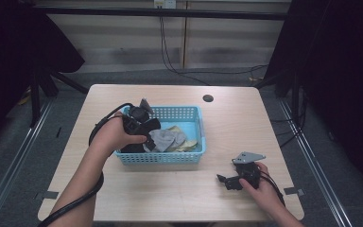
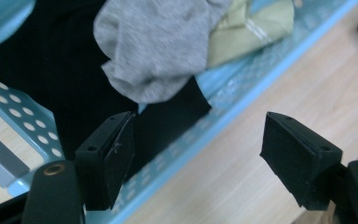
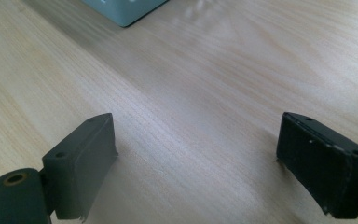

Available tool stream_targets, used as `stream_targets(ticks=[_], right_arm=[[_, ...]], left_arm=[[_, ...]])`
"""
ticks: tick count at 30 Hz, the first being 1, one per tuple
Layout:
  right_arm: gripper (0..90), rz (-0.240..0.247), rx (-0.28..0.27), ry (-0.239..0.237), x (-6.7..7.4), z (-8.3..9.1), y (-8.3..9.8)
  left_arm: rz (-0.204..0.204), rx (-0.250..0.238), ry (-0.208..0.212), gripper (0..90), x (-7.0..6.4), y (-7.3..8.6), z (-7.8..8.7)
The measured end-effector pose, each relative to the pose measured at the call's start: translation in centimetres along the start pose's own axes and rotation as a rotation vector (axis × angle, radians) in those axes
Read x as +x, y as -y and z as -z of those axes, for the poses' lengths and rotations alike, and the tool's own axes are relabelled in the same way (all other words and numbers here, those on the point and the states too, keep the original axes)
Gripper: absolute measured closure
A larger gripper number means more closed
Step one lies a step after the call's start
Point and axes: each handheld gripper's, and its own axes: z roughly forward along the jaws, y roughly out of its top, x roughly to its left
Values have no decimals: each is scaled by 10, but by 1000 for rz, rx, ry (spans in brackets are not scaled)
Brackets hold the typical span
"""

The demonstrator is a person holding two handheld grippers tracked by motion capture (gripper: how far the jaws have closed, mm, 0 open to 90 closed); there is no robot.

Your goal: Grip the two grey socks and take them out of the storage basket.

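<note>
blue basket (image 1: 163, 156) of socks — left gripper (image 2: 196, 154) spread above its near edge, right gripper (image 3: 196, 163) spread too — well apart from it

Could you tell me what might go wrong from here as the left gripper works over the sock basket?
1. The left gripper is open astride the blue basket wall; closing here could pinch the rim instead of a sock.
2. The grey sock overlaps the black sock and touches the yellowish sock, so a grab might lift several.
</note>
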Motion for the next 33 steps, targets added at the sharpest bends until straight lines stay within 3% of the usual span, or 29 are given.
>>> stream_targets(ticks=[6, 17, 24, 29, 33], right_arm=[[111, 0, 0, 0, 0, 0, 0], [111, 0, 0, 0, 0, 0, 0], [112, -1, 0, 0, 0, 0, 0], [111, -2, 0, 0, 0, 0, 0], [111, 2, -1, 0, 0, 0, 0]], left_arm=[[38, -12, -4, 249, 9, -10, -10], [127, -44, -55, 255, 25, -22, -40], [128, -39, -58, 267, 24, -27, -55], [120, -19, -84, 280, 27, -27, -65], [125, -16, -88, 338, 30, -24, -67]])
